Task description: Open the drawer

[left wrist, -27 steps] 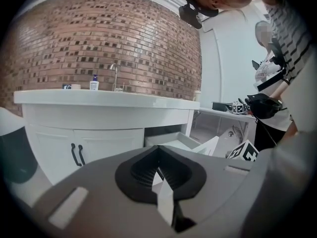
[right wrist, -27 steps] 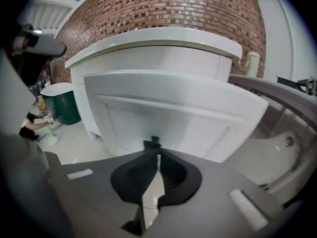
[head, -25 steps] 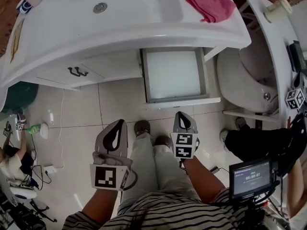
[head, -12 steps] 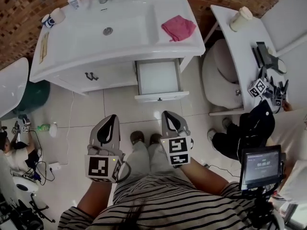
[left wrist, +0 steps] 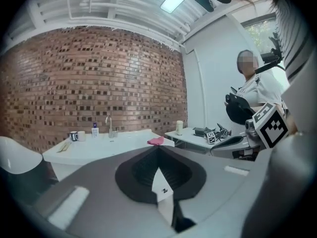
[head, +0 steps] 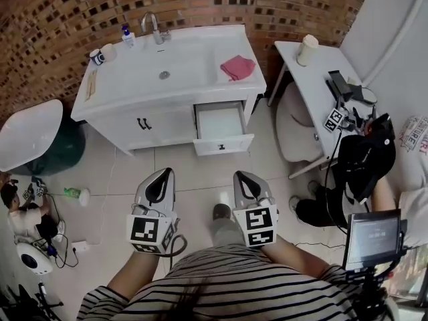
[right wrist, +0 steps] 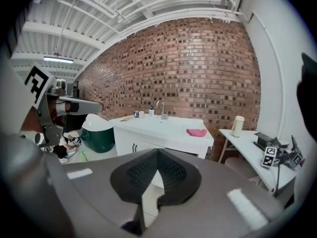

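Observation:
The white vanity stands against the brick wall. Its right-hand drawer is pulled out, and the inside looks empty. My left gripper and right gripper hover side by side well back from the vanity, above the tiled floor and the person's legs. Both are shut with nothing between their tips, and both are apart from the drawer. In the left gripper view my left gripper points at the vanity. In the right gripper view my right gripper points at the vanity too.
A pink cloth, a faucet and mugs are on the vanity top. A white side table and stool stand right, with a seated person and a monitor. A green bin stands left.
The view has pulled up and back, so the vanity now looks smaller and farther off. Both grippers rose with it and stayed shut. The drawer stays open.

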